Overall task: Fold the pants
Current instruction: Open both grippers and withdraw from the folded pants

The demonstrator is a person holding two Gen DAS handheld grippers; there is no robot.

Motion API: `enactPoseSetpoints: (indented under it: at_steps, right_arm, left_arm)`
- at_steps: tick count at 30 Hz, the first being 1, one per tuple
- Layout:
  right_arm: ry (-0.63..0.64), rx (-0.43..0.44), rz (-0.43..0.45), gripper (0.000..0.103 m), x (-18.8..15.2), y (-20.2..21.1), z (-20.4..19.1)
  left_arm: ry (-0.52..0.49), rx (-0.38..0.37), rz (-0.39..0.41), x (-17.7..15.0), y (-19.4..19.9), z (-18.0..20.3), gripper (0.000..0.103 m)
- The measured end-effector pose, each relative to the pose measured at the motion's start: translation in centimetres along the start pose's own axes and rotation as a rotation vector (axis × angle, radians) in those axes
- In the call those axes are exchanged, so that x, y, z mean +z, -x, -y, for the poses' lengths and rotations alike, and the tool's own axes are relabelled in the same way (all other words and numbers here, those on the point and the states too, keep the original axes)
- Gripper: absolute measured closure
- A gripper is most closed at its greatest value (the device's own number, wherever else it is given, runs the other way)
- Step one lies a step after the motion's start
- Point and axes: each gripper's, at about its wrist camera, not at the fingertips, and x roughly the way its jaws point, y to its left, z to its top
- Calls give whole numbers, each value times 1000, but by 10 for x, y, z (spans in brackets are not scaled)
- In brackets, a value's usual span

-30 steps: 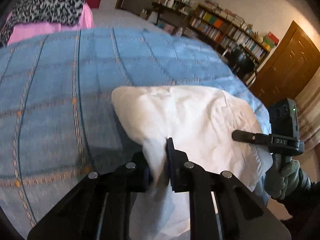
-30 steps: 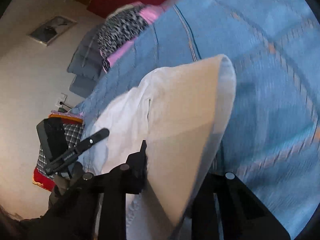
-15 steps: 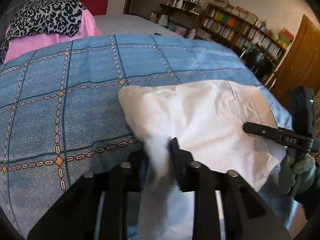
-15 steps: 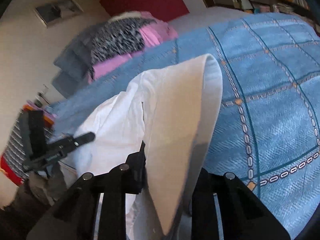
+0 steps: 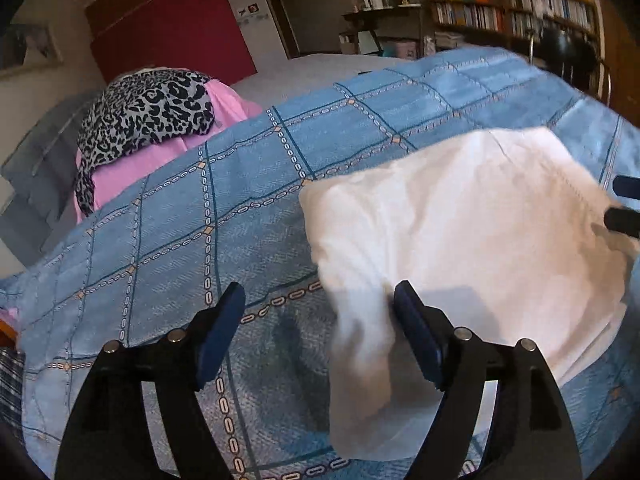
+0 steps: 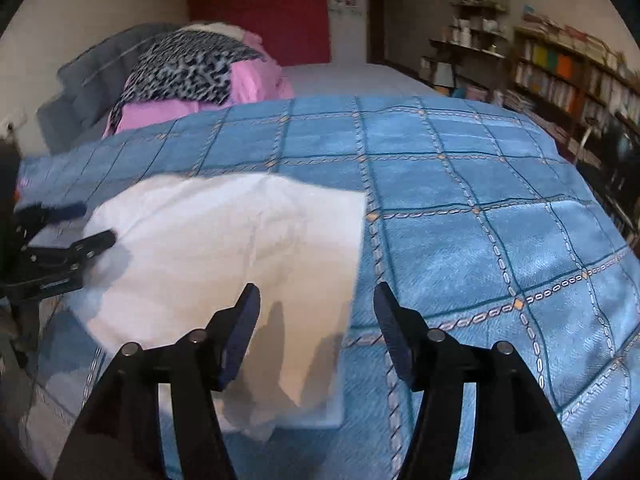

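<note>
The white pants (image 5: 460, 232) lie folded on the blue checked bedspread (image 5: 240, 200). My left gripper (image 5: 320, 304) is open at their left edge; a loose flap of white cloth hangs between the jaws against the right finger (image 5: 416, 328). In the right wrist view the pants (image 6: 224, 240) lie flat. My right gripper (image 6: 316, 304) is open over their near right corner, holding nothing. The left gripper's fingertips (image 6: 96, 240) show at the pants' left edge there. The right gripper's tips (image 5: 624, 204) show at the far right of the left wrist view.
A leopard-print cloth (image 5: 148, 108) on pink fabric (image 5: 160, 156) lies on grey pillows (image 6: 92, 76) at the head of the bed. Bookshelves (image 5: 512, 12) and a chair (image 5: 568, 52) stand beyond the bed's right side. A red wall panel (image 6: 260, 8) is behind.
Both grippers have opened and let go of the pants. The cloth has dropped flat onto the bedspread. Both views have swung toward the head of the bed.
</note>
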Motion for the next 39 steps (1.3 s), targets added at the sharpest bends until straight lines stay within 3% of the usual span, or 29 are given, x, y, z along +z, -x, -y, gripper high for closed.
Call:
enactPoseSetpoints:
  at_steps: [3,8,14,19,26,28,30,32,39]
  right_arm:
    - [41,-20,-54,43,-13,-11,-8]
    - [-10,23,-135,43,-30,-29,0]
    - [-46,36,-170,36,-35,-40,7]
    - [-40,17,-165,34,-36,-34,5]
    - [-62,32,-86,34,-27,1,-4]
    - [-51,40,-62,29,-24,13,-10]
    - [-35,43,-40,17,-22,21,-17]
    - [-15,42,-15,12,-21,30,-23]
    - [-14,42,8,10,-20,48,-30]
  left_arm:
    - [46,-14,-20,-1,-6,-6,25]
    - [37,-4,-28,-6,-11,-3,24]
    - [59,-14,-49,-14,-14,2,23]
    - [81,-5,-60,-12,-8,2,24]
    - [67,29,-33,-13,25,9,23]
    - [73,27,-23,-12,35,12,17]
    - [90,41,-14,-11,46,15,8]
    - [99,40,-6,-8,57,19,6]
    - [82,7,14,-1,81,40,3]
